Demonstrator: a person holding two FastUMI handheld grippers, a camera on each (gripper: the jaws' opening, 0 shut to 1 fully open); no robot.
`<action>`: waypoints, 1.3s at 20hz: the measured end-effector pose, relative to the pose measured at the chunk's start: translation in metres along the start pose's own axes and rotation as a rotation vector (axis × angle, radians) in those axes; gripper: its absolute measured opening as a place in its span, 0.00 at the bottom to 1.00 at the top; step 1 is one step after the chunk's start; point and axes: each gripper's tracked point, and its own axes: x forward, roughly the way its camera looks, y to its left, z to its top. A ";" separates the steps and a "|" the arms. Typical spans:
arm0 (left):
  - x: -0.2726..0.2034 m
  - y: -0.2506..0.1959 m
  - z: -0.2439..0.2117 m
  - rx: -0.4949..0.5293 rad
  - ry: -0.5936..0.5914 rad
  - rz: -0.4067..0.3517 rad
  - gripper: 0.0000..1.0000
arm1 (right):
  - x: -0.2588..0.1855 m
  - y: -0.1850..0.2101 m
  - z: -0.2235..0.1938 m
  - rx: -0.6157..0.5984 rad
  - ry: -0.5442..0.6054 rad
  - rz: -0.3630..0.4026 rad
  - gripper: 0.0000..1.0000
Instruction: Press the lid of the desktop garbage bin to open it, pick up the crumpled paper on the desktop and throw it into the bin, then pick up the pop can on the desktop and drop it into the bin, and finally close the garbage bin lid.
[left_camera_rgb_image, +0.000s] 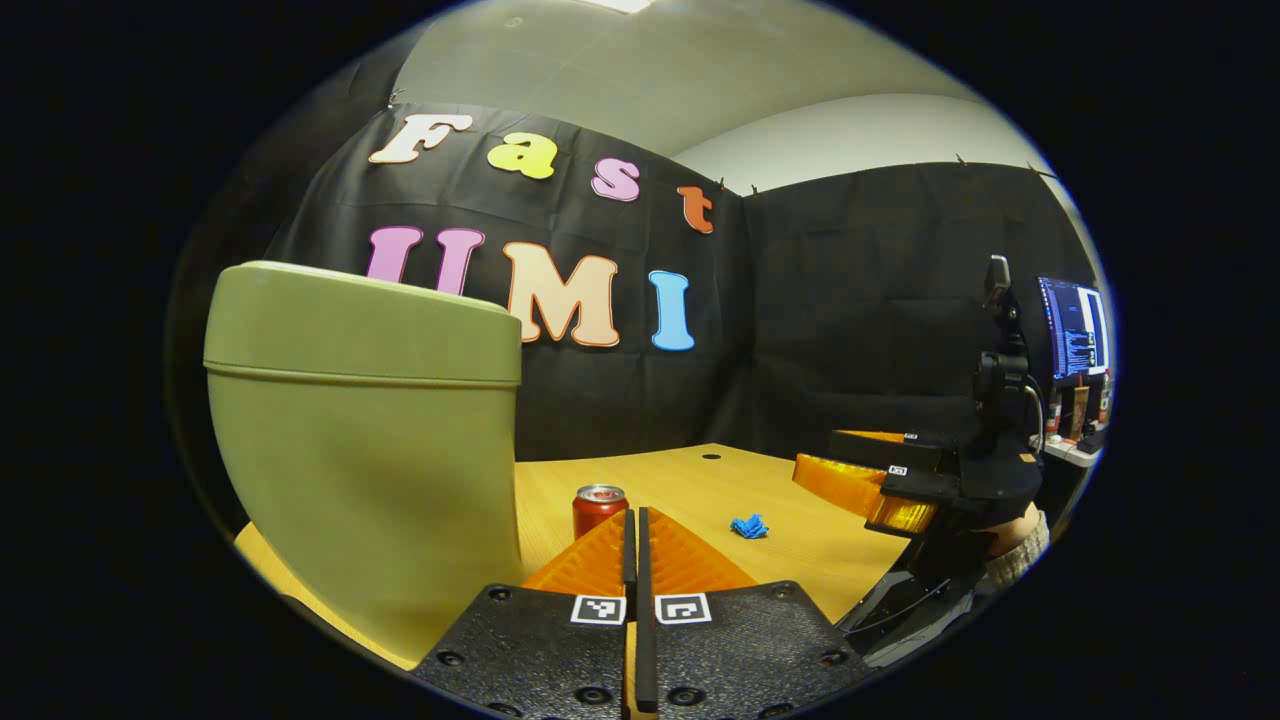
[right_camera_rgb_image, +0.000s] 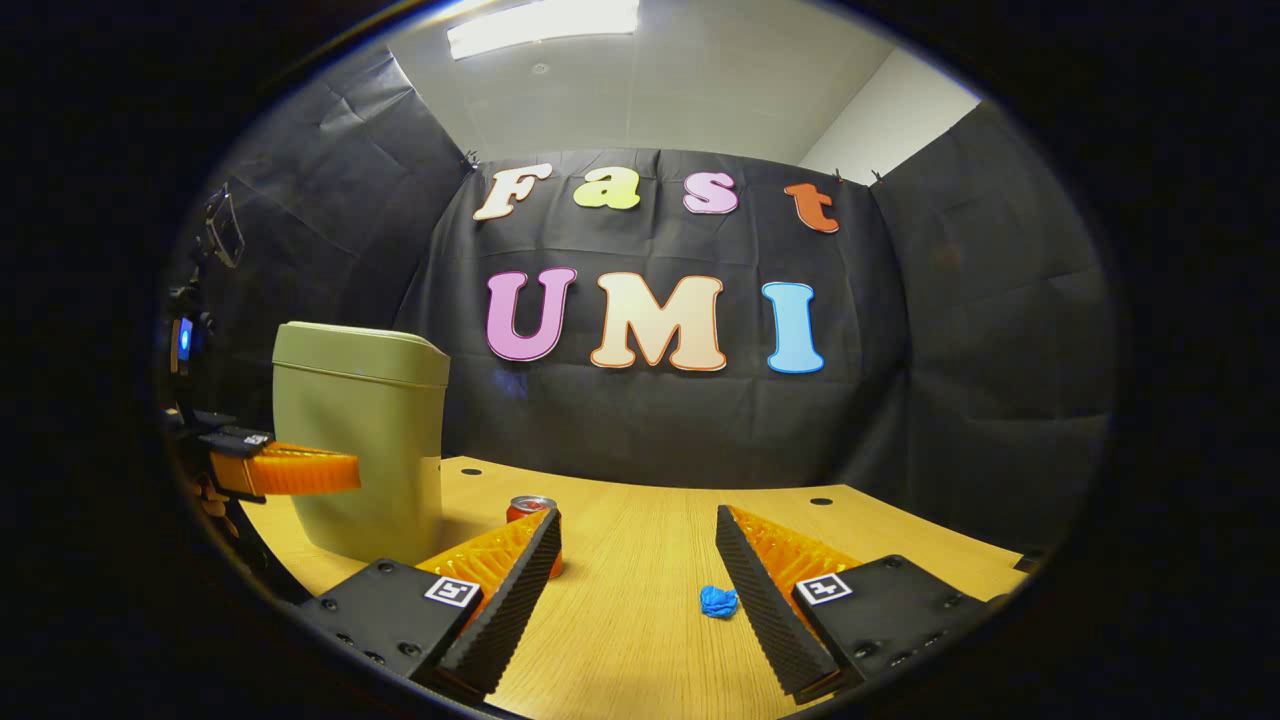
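Note:
An olive-green bin (left_camera_rgb_image: 365, 440) stands close on my left with its lid (left_camera_rgb_image: 360, 320) down. My left gripper (left_camera_rgb_image: 636, 525) is shut with nothing between its fingers, low beside the bin's wall. Past its tips stand a red pop can (left_camera_rgb_image: 598, 506) and a blue crumpled paper (left_camera_rgb_image: 749, 526). My right gripper (right_camera_rgb_image: 637, 520) is open over the wooden table (right_camera_rgb_image: 640, 570). The paper (right_camera_rgb_image: 718, 601) lies just inside its right finger, and the can (right_camera_rgb_image: 533, 507) is partly hidden behind its left finger. The bin (right_camera_rgb_image: 365, 450) is to the left, with the left gripper (right_camera_rgb_image: 350, 469) in front of it.
In the left gripper view the right gripper (left_camera_rgb_image: 830, 455) and the hand holding it are at the right, with a lit monitor (left_camera_rgb_image: 1075, 325) behind. Black cloth walls close the table's back and sides. Small cable holes (right_camera_rgb_image: 821, 501) mark the tabletop's far edge.

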 end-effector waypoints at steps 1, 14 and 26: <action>-0.001 0.000 0.006 -0.004 -0.001 -0.010 0.00 | -0.001 0.000 -0.001 0.002 0.001 0.000 0.98; -0.009 0.067 0.136 -0.003 -0.046 0.079 0.00 | 0.005 0.011 -0.016 -0.008 0.038 0.031 0.98; -0.011 0.131 0.123 -0.007 0.056 0.226 0.00 | 0.004 0.005 -0.016 0.012 0.040 0.023 0.98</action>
